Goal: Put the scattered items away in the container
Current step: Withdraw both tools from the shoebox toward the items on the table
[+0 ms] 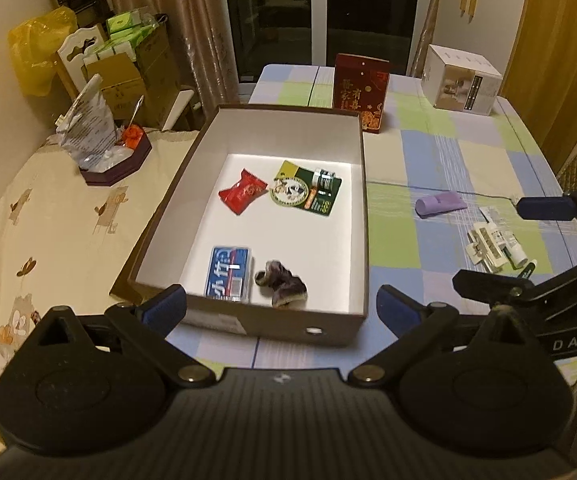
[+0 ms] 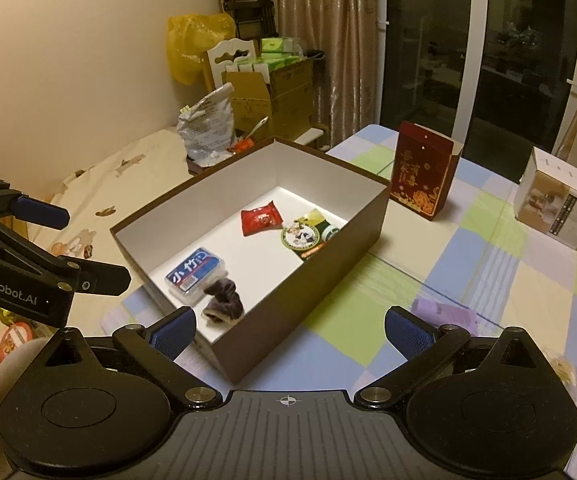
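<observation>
My two claws are both spread wide and hold nothing: the left gripper (image 1: 281, 307) hangs over the near wall of the box (image 1: 362, 216), and the right gripper (image 2: 290, 331) hangs over its near corner.

The biggest danger, I think, is the box itself. It is light cardboard, and if a finger comes down on its rim, the box can slide or tip. A smaller danger is the purple item (image 1: 439, 204) on the checked cloth (image 1: 428, 152): it looks soft, so wide fingers may press it flat and catch the cloth too. The smallest danger is the heap of small tubes (image 1: 496, 242); they lie touching, so one may roll away when I pinch another.

Inside one box I count four things: one green card (image 1: 306, 192), one blue pack (image 1: 230, 272), one red sachet (image 1: 243, 193), one dark bundle (image 1: 284, 286). Outside remain one purple item and the heap, which I cannot count surely.
</observation>
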Available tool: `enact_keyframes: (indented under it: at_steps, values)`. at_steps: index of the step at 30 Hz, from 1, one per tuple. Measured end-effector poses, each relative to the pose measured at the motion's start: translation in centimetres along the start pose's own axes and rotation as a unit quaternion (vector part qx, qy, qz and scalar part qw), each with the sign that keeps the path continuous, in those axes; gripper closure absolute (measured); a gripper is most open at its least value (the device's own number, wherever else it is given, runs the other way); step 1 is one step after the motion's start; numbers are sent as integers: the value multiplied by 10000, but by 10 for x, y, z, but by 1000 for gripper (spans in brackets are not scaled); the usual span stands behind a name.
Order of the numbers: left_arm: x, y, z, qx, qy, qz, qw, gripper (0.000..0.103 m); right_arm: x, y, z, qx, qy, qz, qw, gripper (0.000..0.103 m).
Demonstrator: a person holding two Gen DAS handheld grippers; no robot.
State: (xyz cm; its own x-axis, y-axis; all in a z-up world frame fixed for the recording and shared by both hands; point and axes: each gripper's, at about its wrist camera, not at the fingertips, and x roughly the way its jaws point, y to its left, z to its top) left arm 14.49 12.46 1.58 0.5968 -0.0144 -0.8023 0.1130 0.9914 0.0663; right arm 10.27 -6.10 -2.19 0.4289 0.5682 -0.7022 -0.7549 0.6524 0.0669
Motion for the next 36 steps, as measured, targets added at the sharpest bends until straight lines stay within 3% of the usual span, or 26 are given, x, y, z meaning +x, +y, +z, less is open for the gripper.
enact_keyframes:
  at_steps: [20,36]
  values:
    - [-32,-47,-31,-10,-98,30,9999,3,-52,-18,-46,346,-53,-294,9990,0]
    - [-20,-107,-39,259,-110,-222,9994,3,-87,-60,-91,935,76,-790,9924,0]
